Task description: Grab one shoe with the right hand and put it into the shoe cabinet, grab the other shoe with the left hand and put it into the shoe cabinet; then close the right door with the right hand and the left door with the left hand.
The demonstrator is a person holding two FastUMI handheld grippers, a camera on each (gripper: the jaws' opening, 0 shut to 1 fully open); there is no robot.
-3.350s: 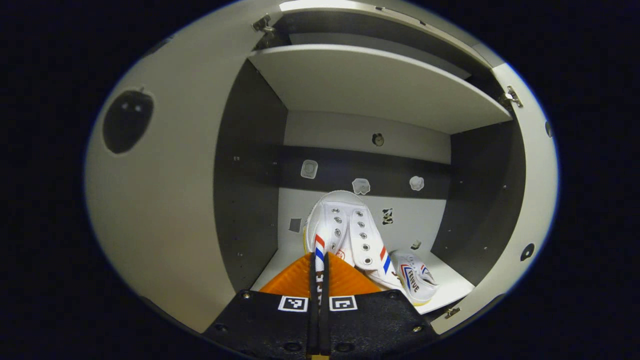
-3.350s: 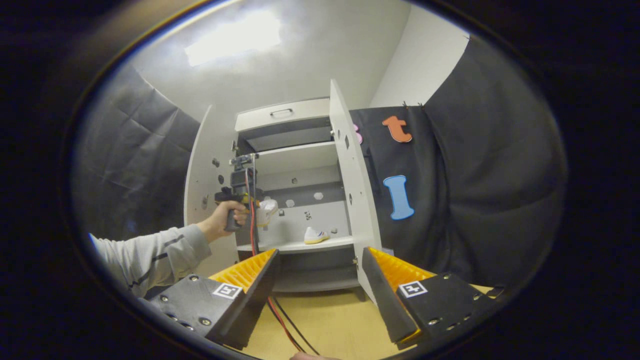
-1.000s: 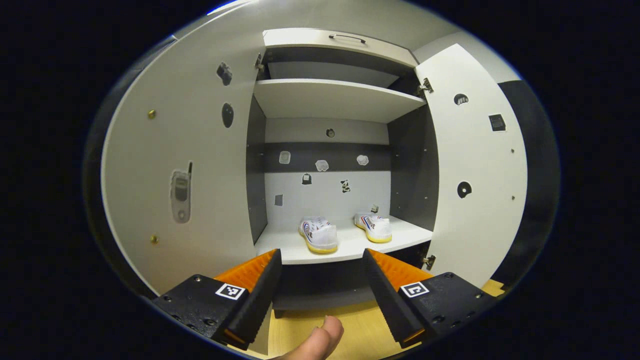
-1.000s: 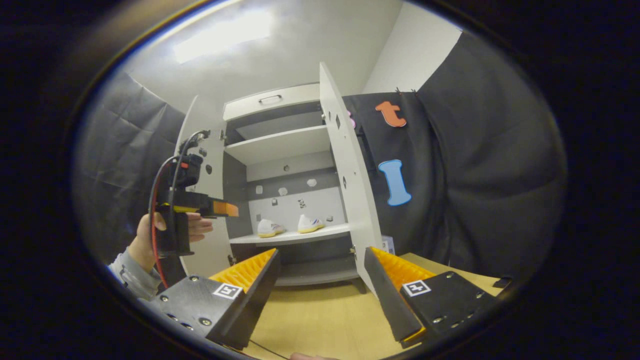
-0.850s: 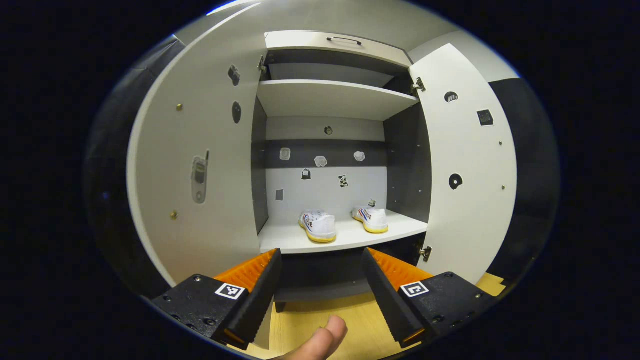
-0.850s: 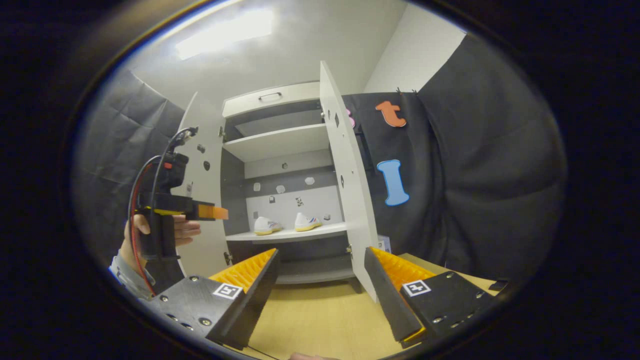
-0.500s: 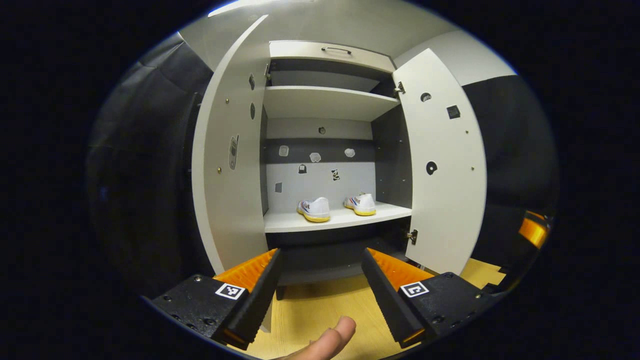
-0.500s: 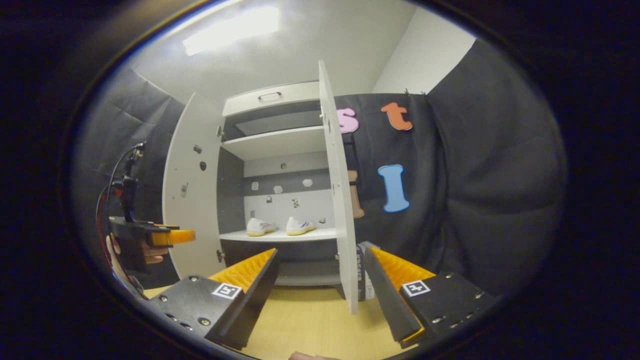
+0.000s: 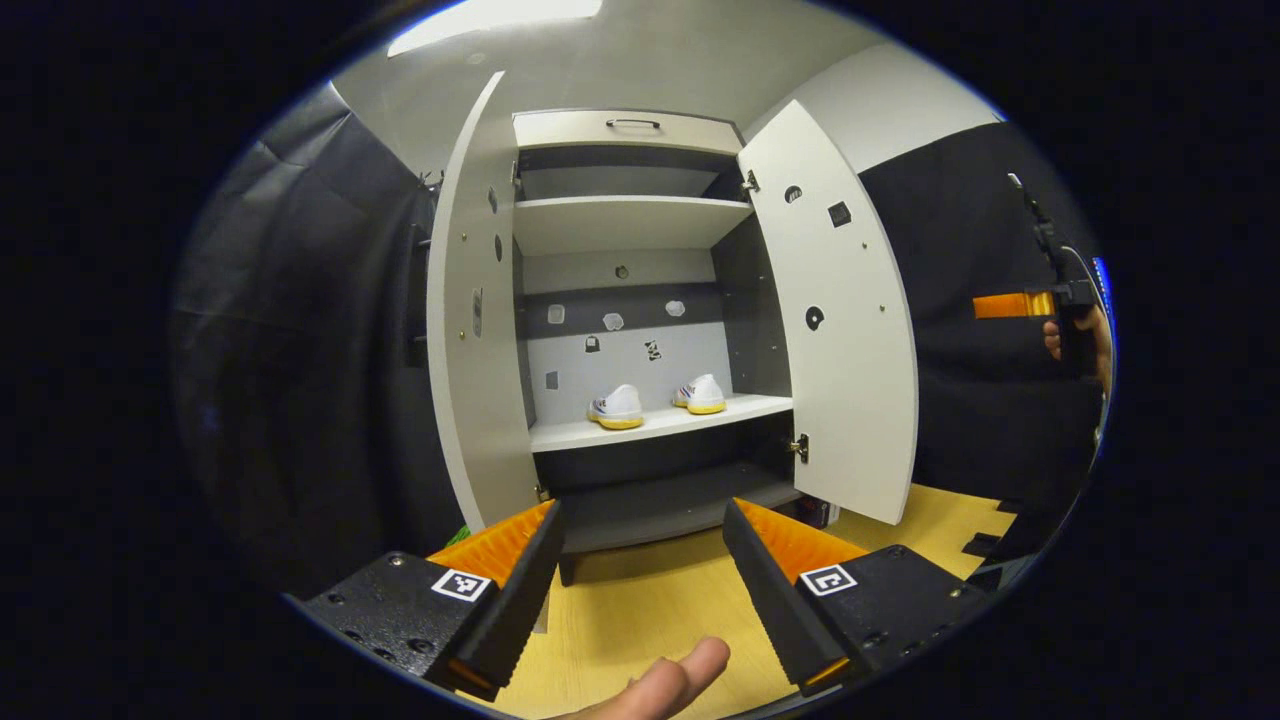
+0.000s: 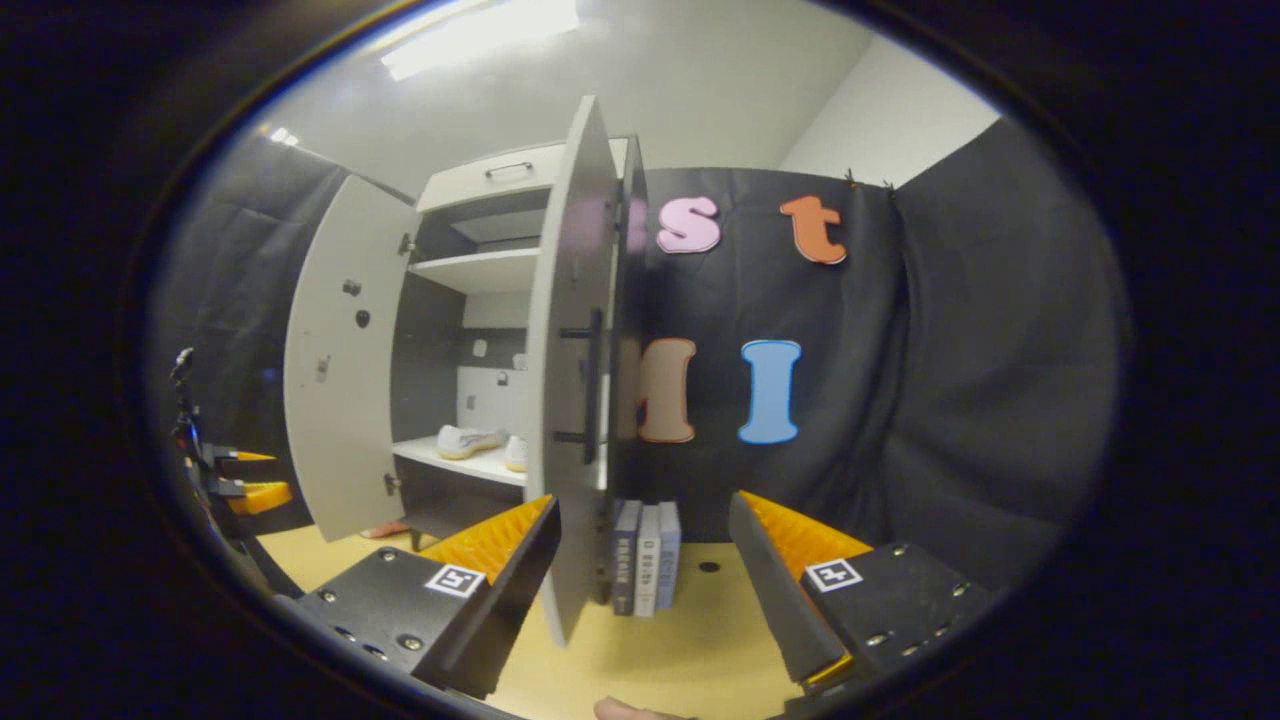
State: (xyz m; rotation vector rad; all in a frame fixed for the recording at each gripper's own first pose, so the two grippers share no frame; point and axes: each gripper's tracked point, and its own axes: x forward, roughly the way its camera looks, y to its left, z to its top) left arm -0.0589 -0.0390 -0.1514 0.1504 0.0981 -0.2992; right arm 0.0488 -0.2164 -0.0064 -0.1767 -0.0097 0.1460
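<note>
We hold the left claw [image 9: 640, 590] apart and empty, facing the cabinet [image 9: 625, 130]. Both shoes [image 9: 617, 408] [image 9: 703, 395] sit side by side on the shelf [image 9: 660, 428]. The left door [image 9: 470, 340] and right door [image 9: 835, 320] stand open. The right claw [image 10: 640, 585] is apart, empty, near the right door's outer face, beside its handle [image 10: 595, 385]. Books [image 10: 645, 555] stand by the cabinet.
</note>
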